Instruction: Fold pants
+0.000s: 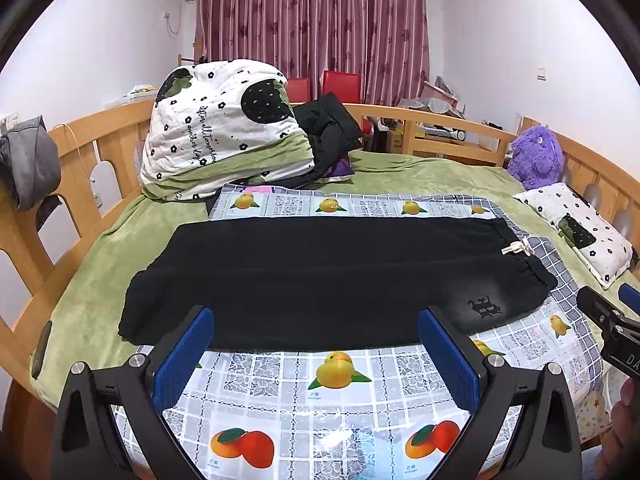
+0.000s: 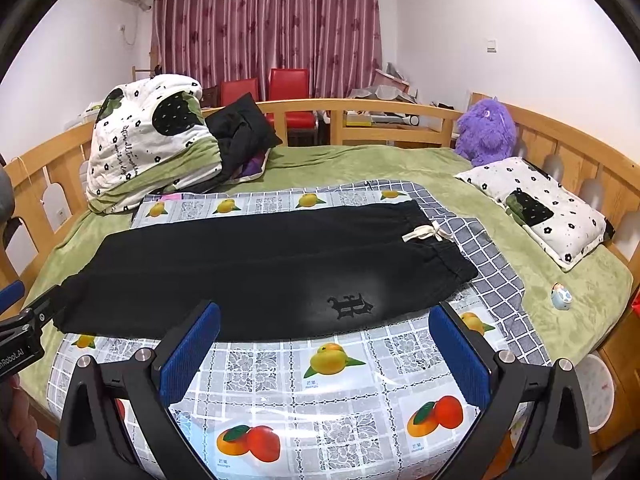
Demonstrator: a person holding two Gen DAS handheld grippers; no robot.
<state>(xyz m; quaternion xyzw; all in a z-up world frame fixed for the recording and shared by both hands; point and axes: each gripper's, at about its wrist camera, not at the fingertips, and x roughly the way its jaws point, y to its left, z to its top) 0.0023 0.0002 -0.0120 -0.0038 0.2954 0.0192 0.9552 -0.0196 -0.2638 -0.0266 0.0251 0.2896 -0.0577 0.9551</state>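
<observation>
Pants [image 1: 320, 280] lay flat on the bed's fruit-print cloth [image 1: 340, 392], long axis left-right, waistband right, just ahead of both grippers. Left gripper [image 1: 316, 356] and right gripper [image 2: 324, 354]: jaws spread, empty. Right sat nearer the waistband.

Black pants [image 1: 320, 276] flat, unfolded, waistband right

Blk pants [image 1: 320, 276], fruit-print cloth [image 1: 340, 392]
</observation>
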